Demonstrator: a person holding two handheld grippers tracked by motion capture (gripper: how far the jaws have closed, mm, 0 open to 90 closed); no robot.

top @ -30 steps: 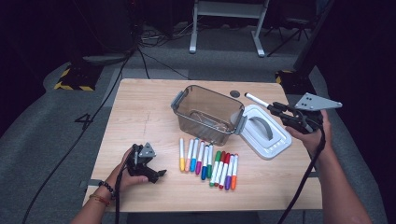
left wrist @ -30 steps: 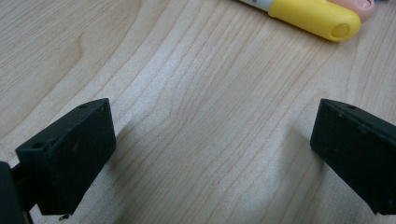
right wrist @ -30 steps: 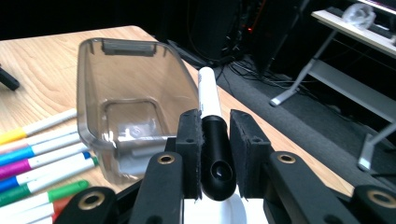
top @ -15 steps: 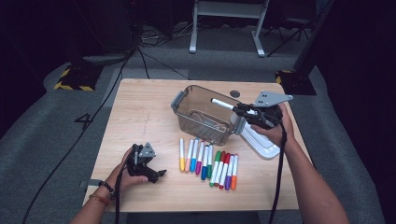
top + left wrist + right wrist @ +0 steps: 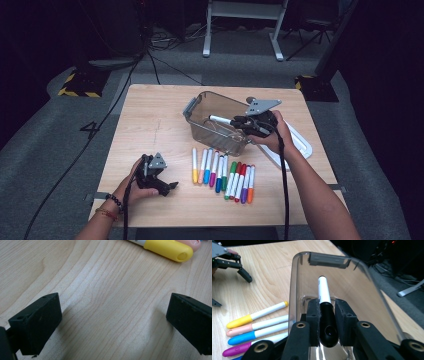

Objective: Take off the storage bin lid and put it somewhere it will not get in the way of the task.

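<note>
Compared with a second ago: right tongs point(image 5: 239, 122) moved from above the white lid point(image 5: 300, 145) at the tabletop's right side, leftward and a little lower, now over the clear plastic bin point(image 5: 202, 107). Black-capped marker point(image 5: 220, 119) carried along, clamped at its black cap between the pads, white barrel pointing left across the bin's open top. In the right gripper view, same marker point(image 5: 323, 293) gripped by the cap, barrel reaching out over the inside of the bin point(image 5: 297, 277). Left tongs point(image 5: 167, 187) unmoved since then, low at the tabletop's point(image 5: 150, 115) near left corner.

Right hand point(image 5: 272, 136) wrapped around the gripper body from the right, forearm rising from the lower edge toward the bin's right end, grey plate on top, cable trailing back along the arm. Left hand point(image 5: 134, 182) cupping its gripper just over the wood, jaws wide apart with nothing between them, aimed right toward the marker row. In the left gripper view, bare wood grain between the two pads, yellow marker cap point(image 5: 167, 248) at the upper edge.

Row of coloured markers point(image 5: 222, 175) lying side by side on the tabletop, just in front of the bin, between the two hands. Lid lying flat to the right of the bin, partly under the right wrist.
</note>
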